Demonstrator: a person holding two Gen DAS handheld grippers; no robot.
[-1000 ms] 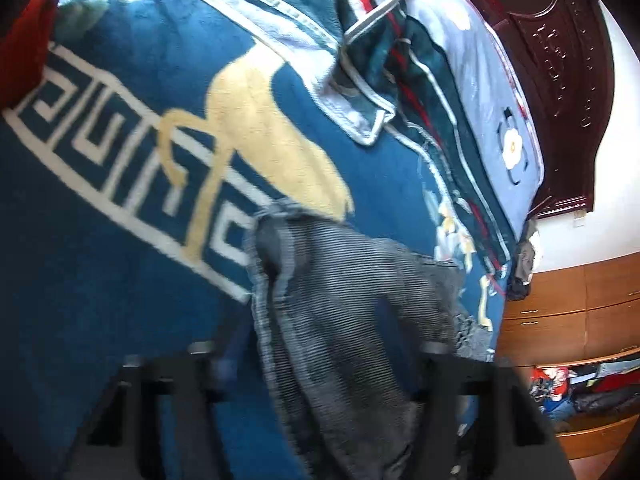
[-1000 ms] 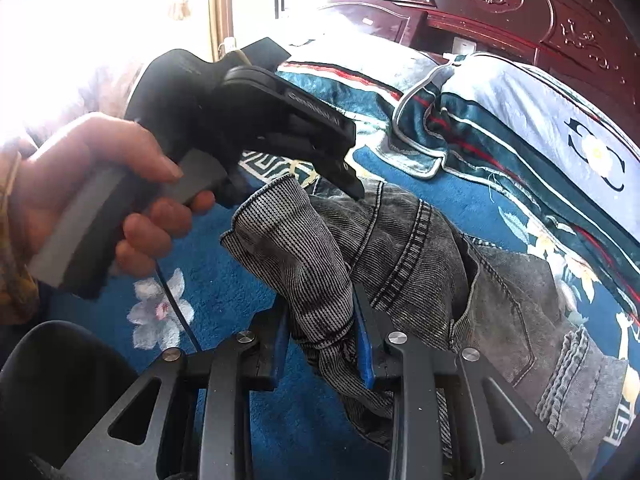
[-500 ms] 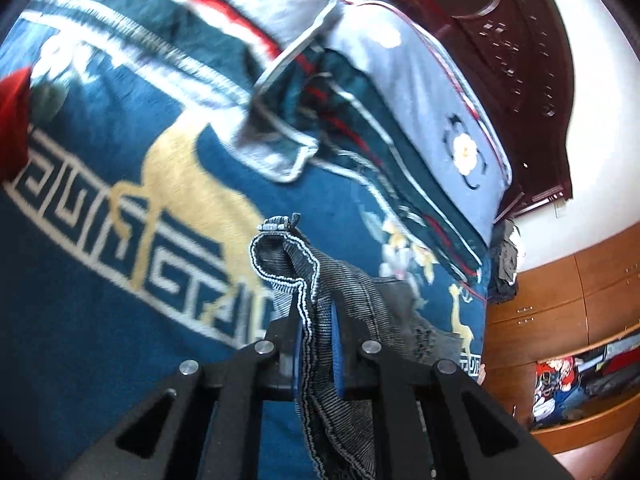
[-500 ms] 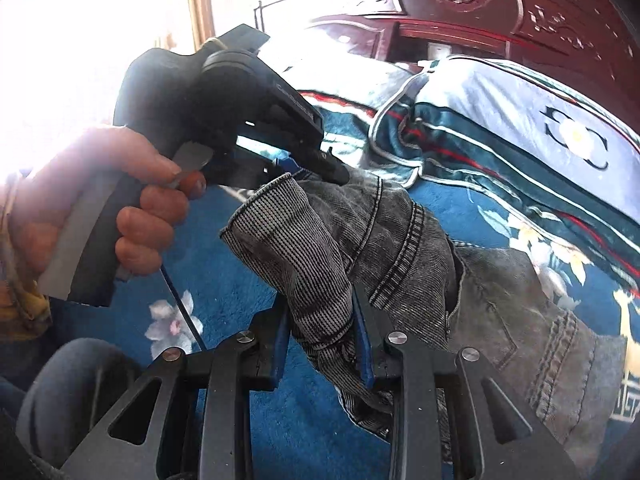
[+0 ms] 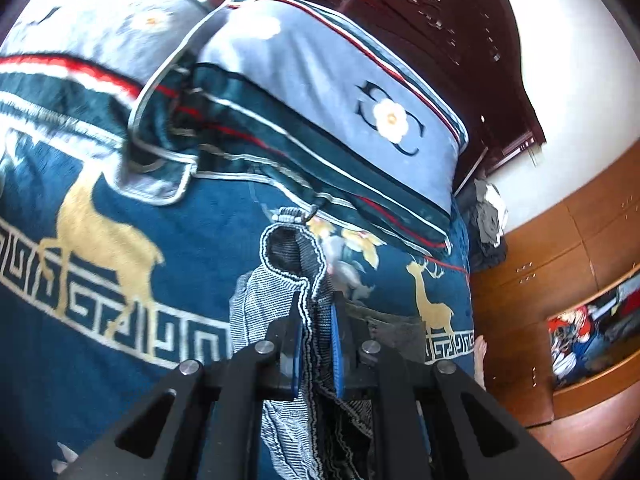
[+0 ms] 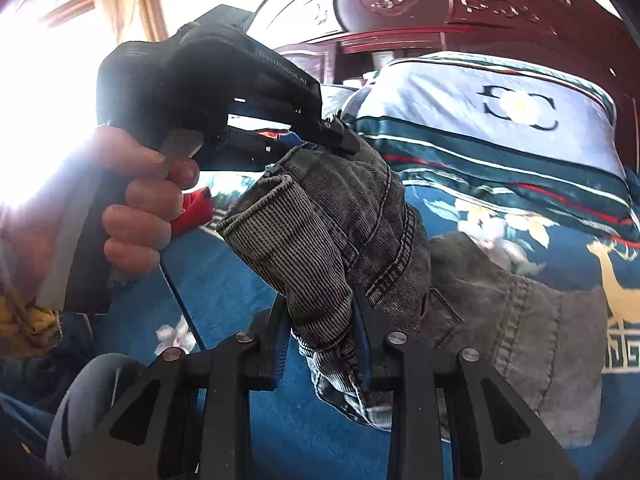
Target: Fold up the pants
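The grey denim pants (image 6: 500, 304) lie partly on the blue bed blanket, with one end lifted. My right gripper (image 6: 320, 312) is shut on a rolled cuff of the pants (image 6: 288, 248). My left gripper (image 5: 316, 312) is shut on another edge of the pants (image 5: 292, 256), held above the blanket. In the right wrist view the left gripper (image 6: 336, 140), held by a hand, pinches the fabric just beyond my right gripper.
Blue blanket with gold deer and key pattern (image 5: 120, 280) covers the bed. Two pillows (image 5: 320, 92) lie at the dark wood headboard (image 6: 440, 4). A wooden cabinet (image 5: 568, 260) stands right of the bed. A red cloth (image 6: 192, 208) lies on the blanket.
My left gripper went from open around the pants edge to shut on it, then lifted it. My right gripper kept its hold and rose with the cuff.
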